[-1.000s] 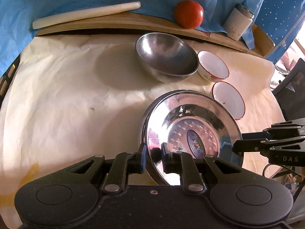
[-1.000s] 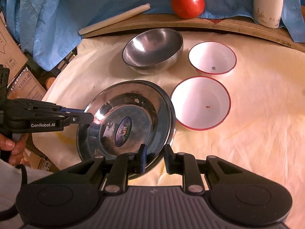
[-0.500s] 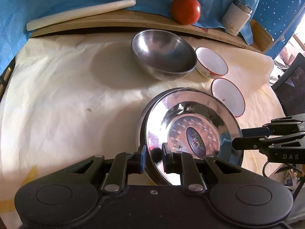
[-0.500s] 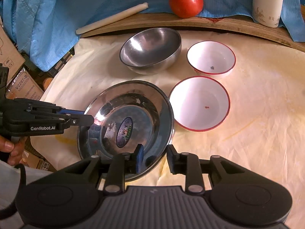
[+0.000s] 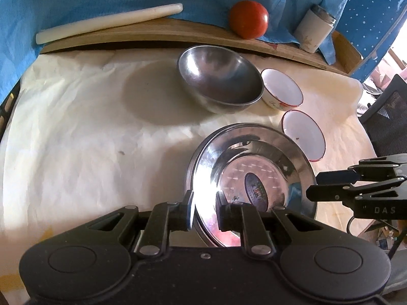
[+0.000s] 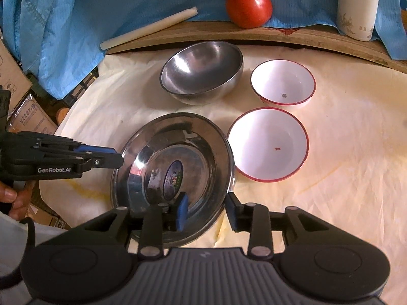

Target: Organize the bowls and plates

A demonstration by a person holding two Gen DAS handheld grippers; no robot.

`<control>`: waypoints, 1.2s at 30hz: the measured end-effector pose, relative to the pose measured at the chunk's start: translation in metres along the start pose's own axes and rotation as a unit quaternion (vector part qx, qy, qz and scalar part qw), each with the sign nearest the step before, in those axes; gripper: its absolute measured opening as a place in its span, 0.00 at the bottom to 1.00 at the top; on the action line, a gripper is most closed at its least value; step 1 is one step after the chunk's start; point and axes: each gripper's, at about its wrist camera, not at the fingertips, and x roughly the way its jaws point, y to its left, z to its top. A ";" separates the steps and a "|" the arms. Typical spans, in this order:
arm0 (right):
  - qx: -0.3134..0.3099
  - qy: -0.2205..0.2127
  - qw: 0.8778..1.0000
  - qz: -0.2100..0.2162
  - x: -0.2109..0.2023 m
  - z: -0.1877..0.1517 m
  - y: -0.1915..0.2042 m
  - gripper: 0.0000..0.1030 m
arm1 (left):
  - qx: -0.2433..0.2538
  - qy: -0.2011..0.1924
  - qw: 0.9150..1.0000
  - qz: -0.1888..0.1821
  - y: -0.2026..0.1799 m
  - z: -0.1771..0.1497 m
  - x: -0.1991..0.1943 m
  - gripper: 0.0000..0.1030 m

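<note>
Near the front edge of the cream-covered worktop [image 6: 356,127], a stack of shiny steel plates [image 6: 178,162] is lying flat, a blue oval sticker at its centre. From the left wrist view, the left hand-held gripper [image 5: 204,209] is straddling the near rim of the stack with its fingers spread a little, a gap showing beside the rim, so it is looking released. From the right wrist view, the right hand-held gripper [image 6: 206,209] is standing wide apart, one blue-padded finger over the plate and the other outside the rim, gripping nothing. Behind the plates a steel mixing bowl [image 6: 201,72] is sitting tilted, with two red-rimmed white bowls [image 6: 268,143] [image 6: 282,81] just to its right. On the wooden board [image 6: 279,38] at the back, a tomato [image 6: 248,6], a white candle [image 6: 148,28] and an insulated cup [image 6: 357,7] are resting.
</note>
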 end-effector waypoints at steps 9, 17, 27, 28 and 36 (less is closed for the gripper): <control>0.021 -0.019 1.000 -0.011 -0.007 0.000 0.003 0.48 | -0.006 -0.025 1.000 -0.002 0.013 0.009 -0.010 0.48; 0.054 -0.044 0.997 -0.036 -0.015 -0.001 0.004 0.78 | 0.010 -0.036 0.999 -0.006 0.019 0.023 -0.009 0.76; 0.125 -0.081 0.985 -0.092 -0.026 -0.010 0.005 0.97 | 0.047 -0.024 0.998 -0.041 0.024 0.044 0.004 0.87; 0.133 -0.084 0.983 -0.098 -0.026 -0.011 0.005 0.99 | 0.053 -0.023 0.997 -0.047 0.024 0.046 0.004 0.88; 0.188 -0.090 0.968 -0.141 -0.029 -0.021 0.006 1.00 | 0.083 -0.022 0.991 -0.102 0.018 0.056 0.008 0.96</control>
